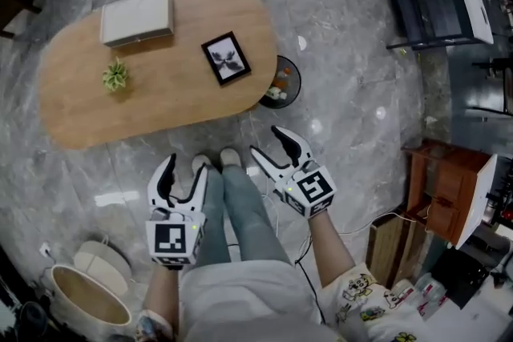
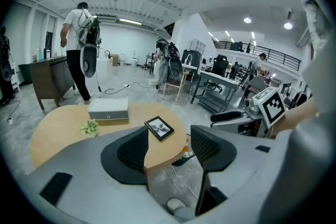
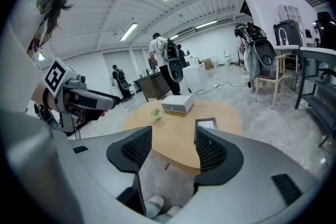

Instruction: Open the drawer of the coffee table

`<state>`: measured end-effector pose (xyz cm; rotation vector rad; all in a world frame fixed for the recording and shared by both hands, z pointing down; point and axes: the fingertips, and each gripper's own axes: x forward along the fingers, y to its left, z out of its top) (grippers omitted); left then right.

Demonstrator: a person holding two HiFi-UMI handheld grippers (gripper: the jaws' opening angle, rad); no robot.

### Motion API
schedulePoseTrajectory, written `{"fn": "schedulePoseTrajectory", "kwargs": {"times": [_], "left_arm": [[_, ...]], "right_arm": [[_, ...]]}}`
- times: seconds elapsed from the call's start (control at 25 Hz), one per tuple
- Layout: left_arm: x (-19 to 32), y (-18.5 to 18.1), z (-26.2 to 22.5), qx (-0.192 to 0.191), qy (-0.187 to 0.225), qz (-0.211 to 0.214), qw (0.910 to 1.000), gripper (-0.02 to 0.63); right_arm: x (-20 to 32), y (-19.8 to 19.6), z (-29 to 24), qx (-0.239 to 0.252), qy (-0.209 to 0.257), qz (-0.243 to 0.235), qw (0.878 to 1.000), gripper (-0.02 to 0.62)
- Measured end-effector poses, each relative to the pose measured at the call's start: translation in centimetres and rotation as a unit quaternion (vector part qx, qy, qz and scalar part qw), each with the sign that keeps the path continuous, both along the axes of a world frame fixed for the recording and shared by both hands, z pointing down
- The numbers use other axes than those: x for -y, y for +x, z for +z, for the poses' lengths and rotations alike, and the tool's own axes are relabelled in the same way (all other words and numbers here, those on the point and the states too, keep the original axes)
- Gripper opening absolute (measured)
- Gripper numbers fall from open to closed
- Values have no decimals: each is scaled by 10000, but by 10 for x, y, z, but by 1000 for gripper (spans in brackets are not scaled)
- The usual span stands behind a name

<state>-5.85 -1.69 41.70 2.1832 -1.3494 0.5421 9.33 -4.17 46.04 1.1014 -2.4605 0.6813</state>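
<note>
An oval wooden coffee table (image 1: 160, 92) stands ahead of me on the grey floor. On its far left lies a low grey drawer box (image 1: 136, 16), which shows a small knob on its front in the left gripper view (image 2: 108, 109) and looks closed. A small green plant (image 1: 115, 76) and a black picture frame (image 1: 226, 58) lie near it. My left gripper (image 1: 184, 168) and right gripper (image 1: 267, 142) hang open over my legs, short of the table's near edge, both with nothing between the jaws. The right gripper view shows the drawer box (image 3: 177, 105) beyond the open jaws.
A round black stand (image 1: 280, 82) with small items sits against the table's right end. A wooden cabinet (image 1: 445, 184) stands at the right, and a woven basket (image 1: 88, 296) at the lower left. A person (image 2: 79, 50) walks beyond the table. Cables lie on the floor.
</note>
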Motion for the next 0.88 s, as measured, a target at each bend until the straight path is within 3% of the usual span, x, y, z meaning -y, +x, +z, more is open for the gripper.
{"fn": "schedulePoseTrajectory", "kwargs": {"times": [0.24, 0.48, 0.72, 0.88], "left_arm": [[0, 30, 61, -61, -324, 336, 9989, 230], [5, 51, 119, -52, -327, 480, 9983, 230], [-2, 71, 170, 15, -545, 696, 9961, 230], [-5, 81, 203, 59, -645, 835, 9944, 230]], "right_arm": [[3, 15, 66, -87, -204, 119, 9997, 229], [11, 29, 140, -225, -426, 248, 9985, 229], [19, 40, 197, -448, -482, 151, 9977, 229], [20, 41, 234, -681, -537, -154, 9961, 229]]}}
